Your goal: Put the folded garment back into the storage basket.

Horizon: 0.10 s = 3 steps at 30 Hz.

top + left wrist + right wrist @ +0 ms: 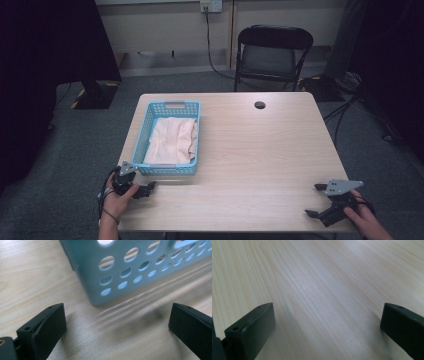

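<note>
A light blue perforated basket sits on the left half of the wooden table, and a folded cream-pink cloth lies inside it. My left gripper rests on the table just in front of the basket's near left corner, open and holding nothing. In the left gripper view the basket's corner stands close ahead, above the wide gap of the left gripper. My right gripper is open and holding nothing near the table's front right corner. In the right gripper view, bare wood lies between the spread jaws of the right gripper.
A round cable hole sits near the table's far edge. A black folding chair stands behind the table. Cables run over the grey floor at the right. Bare wood stretches between the basket and the right gripper.
</note>
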{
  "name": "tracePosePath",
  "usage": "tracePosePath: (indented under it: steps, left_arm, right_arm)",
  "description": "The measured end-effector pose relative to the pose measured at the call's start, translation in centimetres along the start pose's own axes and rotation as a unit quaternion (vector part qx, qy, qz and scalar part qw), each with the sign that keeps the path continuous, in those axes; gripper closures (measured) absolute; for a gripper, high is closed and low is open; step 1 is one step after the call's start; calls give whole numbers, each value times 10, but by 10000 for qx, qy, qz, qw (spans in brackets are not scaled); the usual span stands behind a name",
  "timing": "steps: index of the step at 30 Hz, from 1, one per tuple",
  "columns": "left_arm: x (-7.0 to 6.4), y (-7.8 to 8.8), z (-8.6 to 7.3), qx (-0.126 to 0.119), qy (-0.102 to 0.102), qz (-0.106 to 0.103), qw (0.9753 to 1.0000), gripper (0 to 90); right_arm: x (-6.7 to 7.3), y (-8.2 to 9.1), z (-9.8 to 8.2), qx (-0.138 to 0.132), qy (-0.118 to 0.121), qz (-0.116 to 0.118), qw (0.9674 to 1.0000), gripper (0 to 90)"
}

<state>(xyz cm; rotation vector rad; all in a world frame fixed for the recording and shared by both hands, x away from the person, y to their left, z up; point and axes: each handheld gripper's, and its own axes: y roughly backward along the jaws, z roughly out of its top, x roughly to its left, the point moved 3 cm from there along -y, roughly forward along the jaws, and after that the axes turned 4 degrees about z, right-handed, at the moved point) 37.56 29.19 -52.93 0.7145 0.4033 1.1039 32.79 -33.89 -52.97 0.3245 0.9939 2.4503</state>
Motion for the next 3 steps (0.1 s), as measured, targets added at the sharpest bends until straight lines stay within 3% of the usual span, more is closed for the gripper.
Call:
tracePosePath:
  steps: [3]
  left_arm:
    - [-2,0,2,145,16,-8,9999,0]
  right_arm:
    - [0,0,0,0,0,0,10000,0]
